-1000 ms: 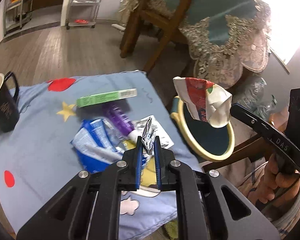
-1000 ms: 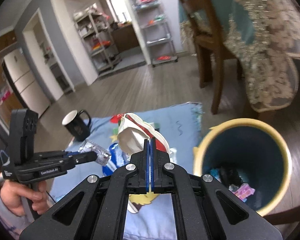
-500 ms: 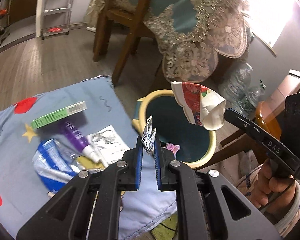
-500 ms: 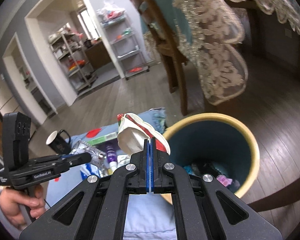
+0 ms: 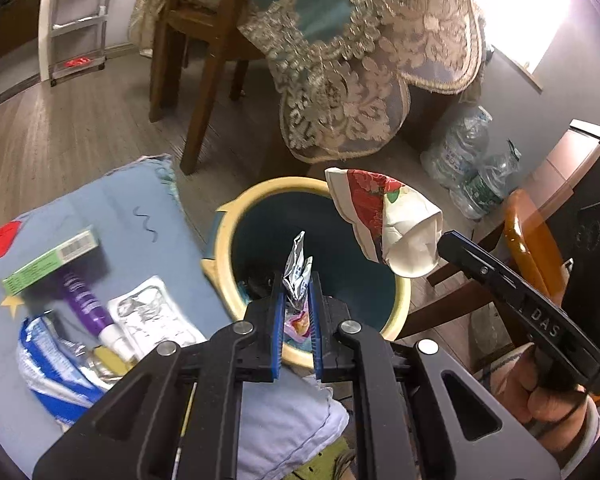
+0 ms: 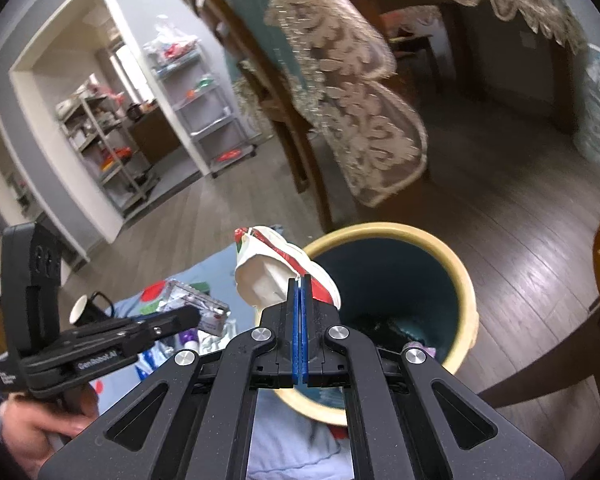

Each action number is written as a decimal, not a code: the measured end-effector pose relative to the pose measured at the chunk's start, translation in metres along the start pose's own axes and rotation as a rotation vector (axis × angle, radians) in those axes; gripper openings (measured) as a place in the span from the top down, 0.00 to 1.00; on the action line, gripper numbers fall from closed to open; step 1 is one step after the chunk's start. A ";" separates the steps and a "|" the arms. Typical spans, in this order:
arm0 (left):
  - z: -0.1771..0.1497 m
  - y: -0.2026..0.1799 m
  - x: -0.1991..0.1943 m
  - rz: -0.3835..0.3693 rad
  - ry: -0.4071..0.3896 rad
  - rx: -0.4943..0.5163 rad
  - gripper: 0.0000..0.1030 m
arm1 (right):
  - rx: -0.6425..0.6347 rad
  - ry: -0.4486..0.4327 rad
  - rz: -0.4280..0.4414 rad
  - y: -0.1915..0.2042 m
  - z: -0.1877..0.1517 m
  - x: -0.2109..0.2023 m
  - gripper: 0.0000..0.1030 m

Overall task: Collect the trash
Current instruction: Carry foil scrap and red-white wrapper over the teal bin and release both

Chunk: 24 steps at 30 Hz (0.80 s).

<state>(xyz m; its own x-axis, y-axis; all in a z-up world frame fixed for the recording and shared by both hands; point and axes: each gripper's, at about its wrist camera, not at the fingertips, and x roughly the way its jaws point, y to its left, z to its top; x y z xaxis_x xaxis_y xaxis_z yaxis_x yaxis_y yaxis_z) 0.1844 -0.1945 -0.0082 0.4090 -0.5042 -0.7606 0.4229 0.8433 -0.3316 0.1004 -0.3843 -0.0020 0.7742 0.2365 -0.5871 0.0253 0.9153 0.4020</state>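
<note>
My left gripper point(image 5: 297, 280) is shut on a crumpled silver foil wrapper point(image 5: 297, 268) and holds it over the mouth of the yellow-rimmed teal bin point(image 5: 220, 256). My right gripper point(image 6: 300, 280) is shut on a crushed red-and-white paper cup point(image 6: 276, 276), held above the bin's rim point(image 6: 466, 280); the cup also shows in the left wrist view point(image 5: 388, 224). Trash lies inside the bin. On the blue cloth point(image 5: 132, 208) lie a green box point(image 5: 48, 260), a purple tube point(image 5: 84, 300), a white wrapper point(image 5: 152, 320) and a blue packet point(image 5: 48, 376).
A wooden chair point(image 5: 208, 60) and a table with a lace cloth point(image 5: 340, 92) stand behind the bin. Plastic bottles point(image 5: 468, 160) lie at the right wall. A black mug point(image 6: 86, 308) stands on the cloth's far side. Shelving stands in the doorway point(image 6: 204, 120).
Both grippers have moved from over the blue cloth to the bin. The foil wrapper is now over the bin's mouth and the paper cup over its rim.
</note>
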 end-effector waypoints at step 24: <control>0.016 -0.002 0.088 -0.007 0.092 -0.003 0.49 | 0.195 0.118 -0.068 -0.048 -0.010 0.040 0.94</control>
<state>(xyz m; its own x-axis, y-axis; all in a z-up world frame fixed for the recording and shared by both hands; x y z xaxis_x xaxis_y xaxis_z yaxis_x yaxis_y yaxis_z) 0.2330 -0.2433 -0.0653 0.3305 -0.4907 -0.8062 0.4225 0.8408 -0.3385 0.1241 -0.4150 -0.0518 0.6872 0.2231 -0.6913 0.2061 0.8527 0.4801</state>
